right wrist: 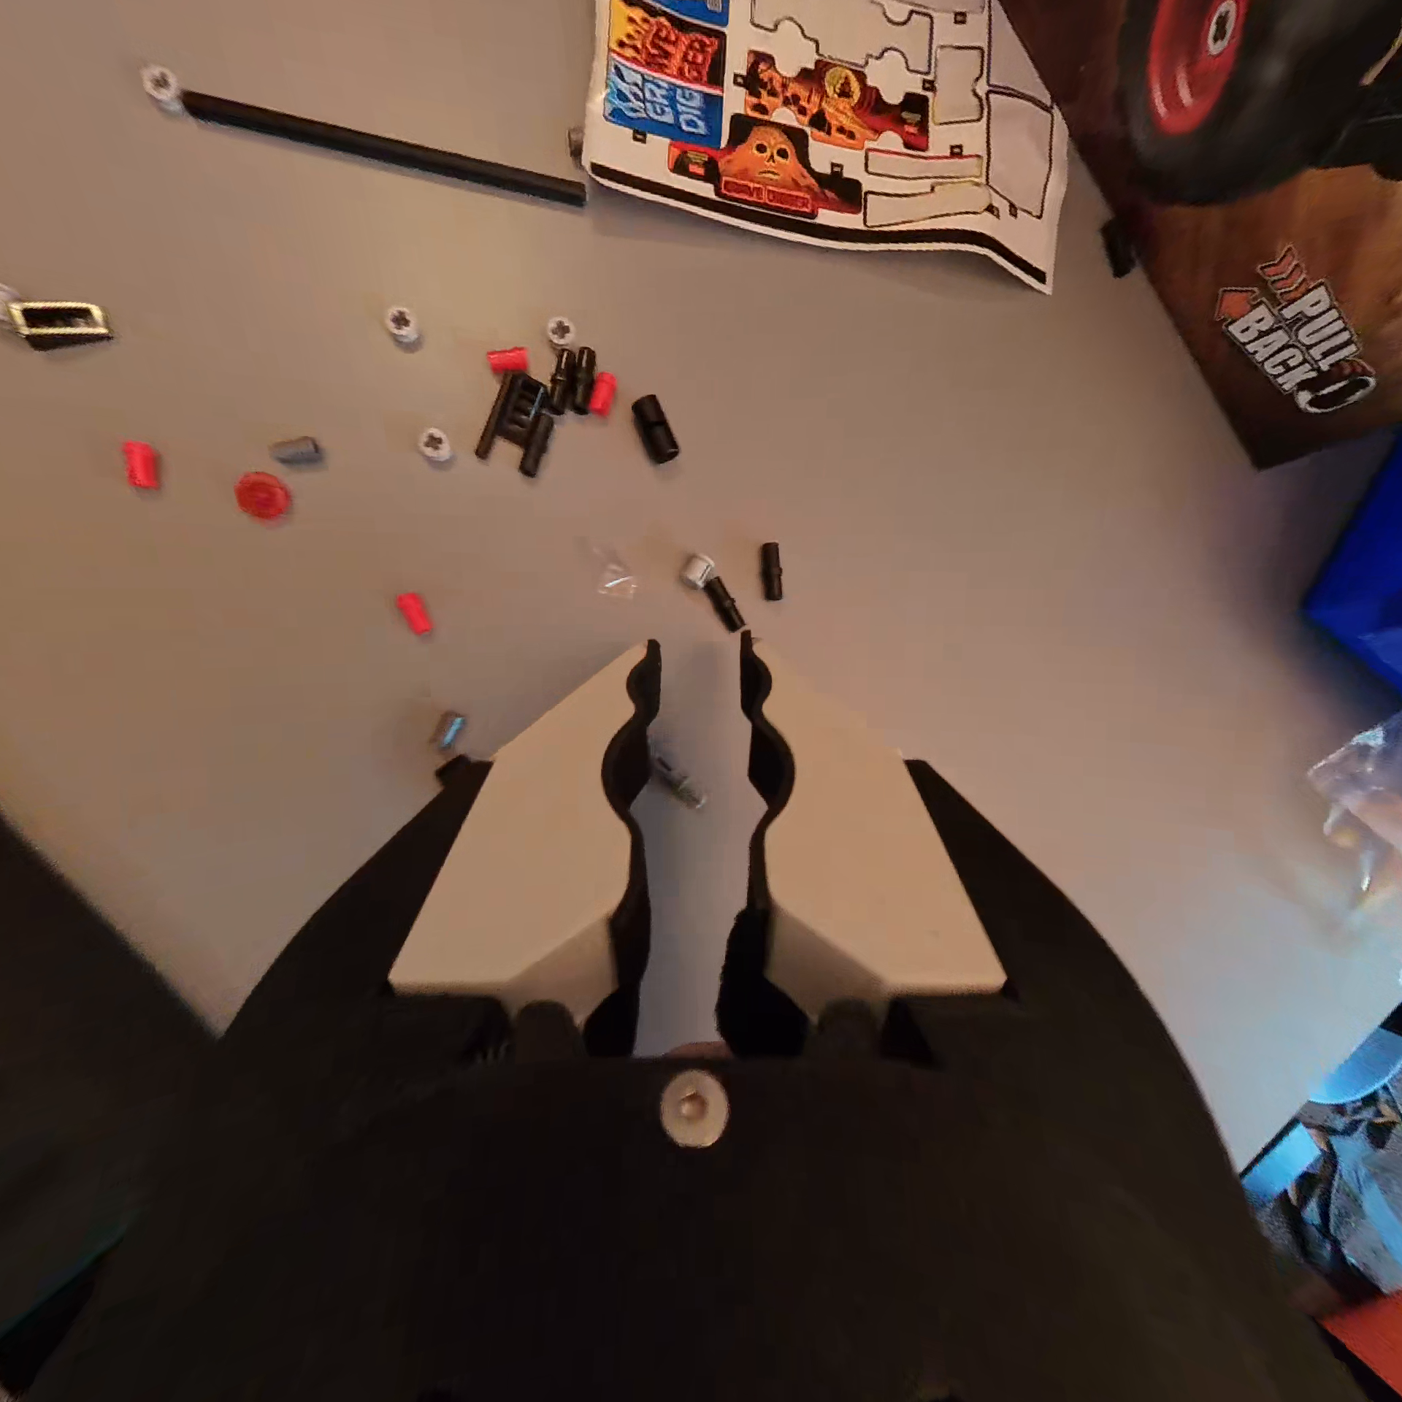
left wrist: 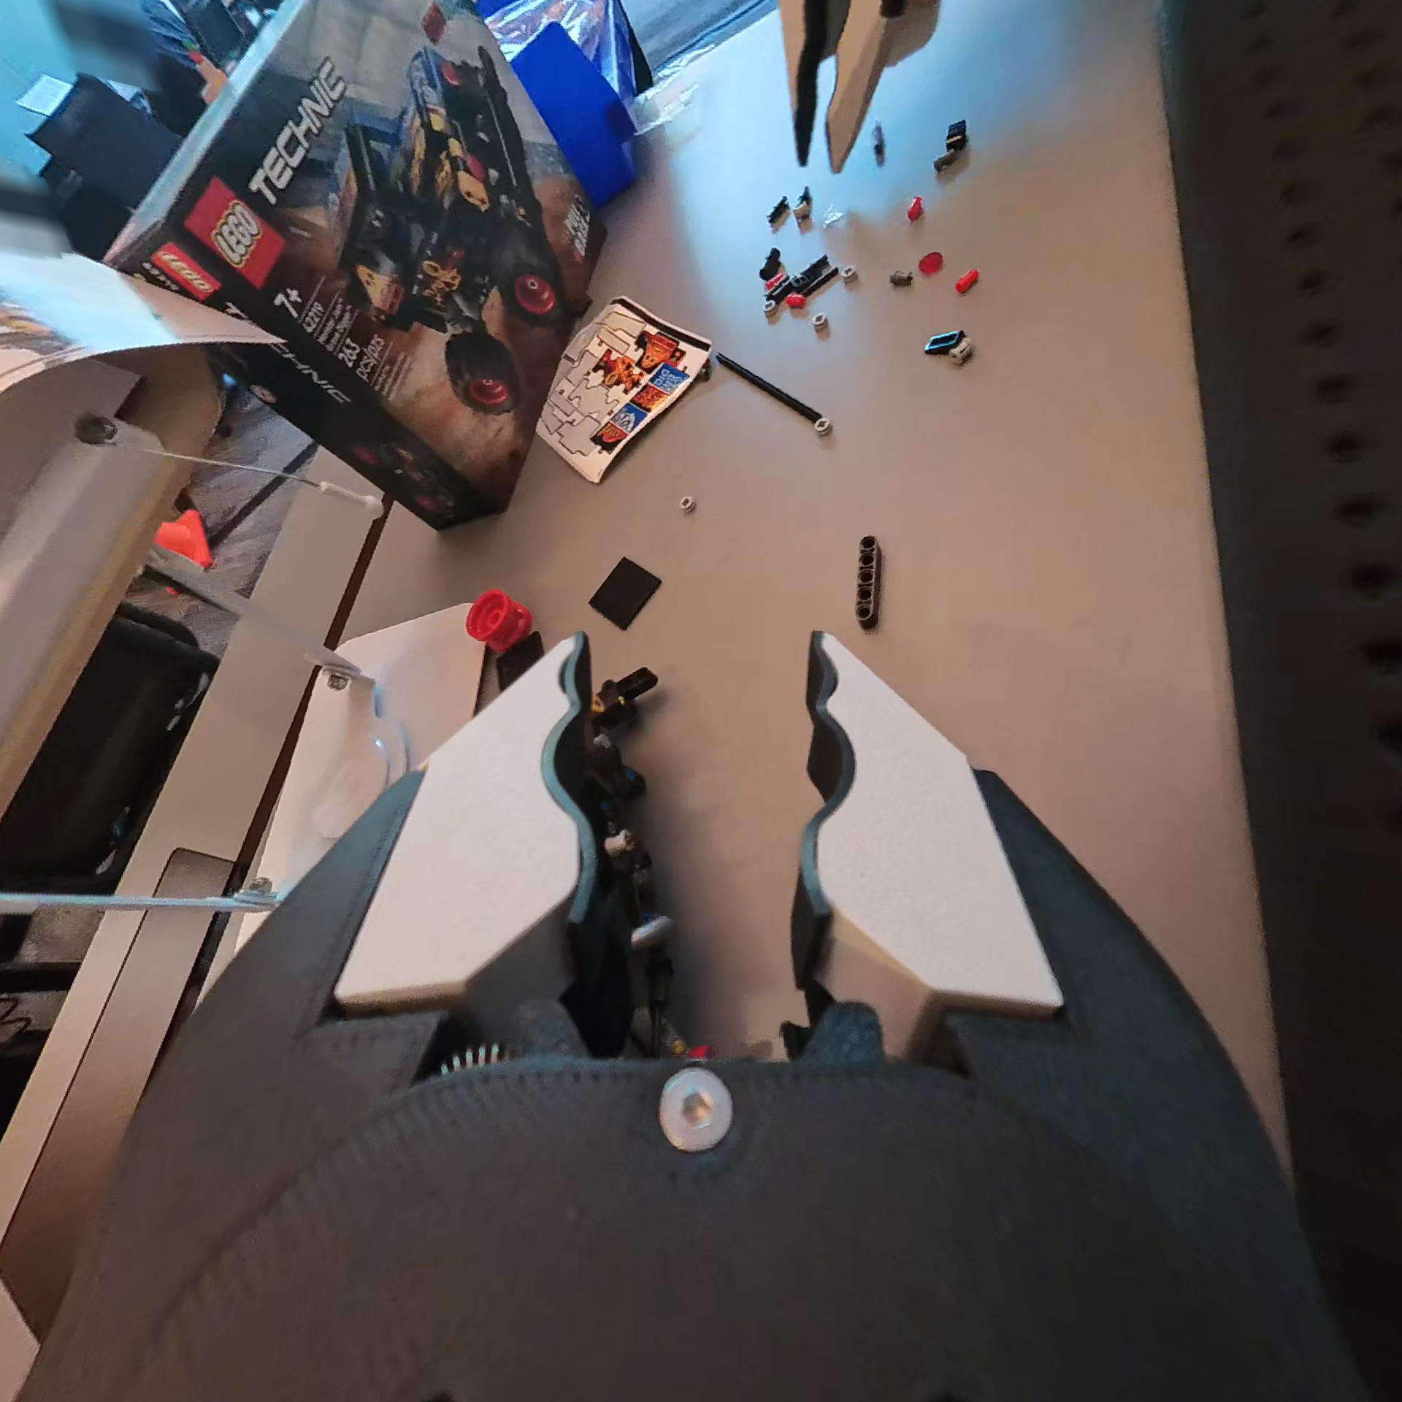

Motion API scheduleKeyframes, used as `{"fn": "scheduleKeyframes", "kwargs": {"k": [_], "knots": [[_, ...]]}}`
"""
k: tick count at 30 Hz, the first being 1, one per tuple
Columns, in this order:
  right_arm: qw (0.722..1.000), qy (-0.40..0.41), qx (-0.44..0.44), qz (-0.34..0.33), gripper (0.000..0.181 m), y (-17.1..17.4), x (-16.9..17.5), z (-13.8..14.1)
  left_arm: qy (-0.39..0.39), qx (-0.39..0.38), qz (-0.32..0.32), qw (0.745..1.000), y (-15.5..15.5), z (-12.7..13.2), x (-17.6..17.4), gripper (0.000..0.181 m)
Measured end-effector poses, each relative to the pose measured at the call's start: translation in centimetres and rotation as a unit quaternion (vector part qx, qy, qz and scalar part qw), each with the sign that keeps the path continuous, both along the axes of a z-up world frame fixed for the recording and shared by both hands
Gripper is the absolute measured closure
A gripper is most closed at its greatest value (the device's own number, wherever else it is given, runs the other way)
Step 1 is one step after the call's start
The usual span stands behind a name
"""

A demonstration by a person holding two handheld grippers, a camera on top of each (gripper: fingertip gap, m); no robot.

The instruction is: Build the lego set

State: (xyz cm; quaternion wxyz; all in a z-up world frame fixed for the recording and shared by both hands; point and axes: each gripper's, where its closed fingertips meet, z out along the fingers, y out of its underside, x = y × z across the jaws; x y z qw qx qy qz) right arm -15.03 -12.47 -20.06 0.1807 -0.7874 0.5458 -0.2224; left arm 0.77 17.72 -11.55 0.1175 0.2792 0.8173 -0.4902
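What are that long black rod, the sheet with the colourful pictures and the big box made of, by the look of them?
The long black rod looks like hard moulded plastic, with a faint sheen along its length. The sheet seems to be glossy paper: thin, flat, printed, with one corner slightly lifted. The box looks like printed cardboard, with folded edges and a glossy face catching light.

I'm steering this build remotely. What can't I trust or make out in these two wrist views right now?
- Left wrist view: the partly built assembly is mostly hidden behind the left gripper finger; its shape is unclear.
- Right wrist view: a small grey piece between the right gripper fingers is blurred; its type is unclear.
- Right wrist view: the lego box and sticker sheet are cut off by the frame edge.
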Motion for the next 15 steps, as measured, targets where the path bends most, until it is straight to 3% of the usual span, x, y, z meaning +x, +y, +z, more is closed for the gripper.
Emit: {"fn": "scheduleKeyframes", "kwargs": {"k": [11, 15], "knots": [[0.998, 0.017, 0.058, 0.018, 0.179, -0.3, 1.3, -1.0, -0.001, 0.006, -0.022, 1.000, -1.0, -0.7, -1.4, 0.128], [0.997, -0.033, 0.068, 0.033, 0.180, 2.6, 1.7, 2.5, -0.016, -0.008, -0.027, 0.999, -1.5, -0.6, -2.2, 0.131]]}}
